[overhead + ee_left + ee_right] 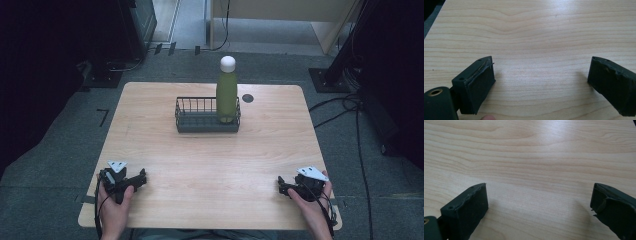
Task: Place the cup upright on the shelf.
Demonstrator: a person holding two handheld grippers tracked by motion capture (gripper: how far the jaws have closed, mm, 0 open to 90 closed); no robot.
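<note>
At the lower left of the high view, the left gripper (142, 178) is resting on the worktop (210, 165), its fingers (477, 85) standing wide apart and holding nothing. In the upper middle, the green bottle (226, 92) is standing upright inside the wire basket (200, 120), at its right end. At the lower right, the right gripper (281, 185) is lying with fingers (467, 212) wide apart too, empty.

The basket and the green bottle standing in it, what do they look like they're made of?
The basket looks like dark coated metal wire: thin upright bars under a rim, with a solid dark band round the base. The bottle could be painted metal or plastic; its olive-green body looks smooth and matt, with no see-through contents. Its round white cap looks like plastic, though the high view is too coarse to be sure.
</note>
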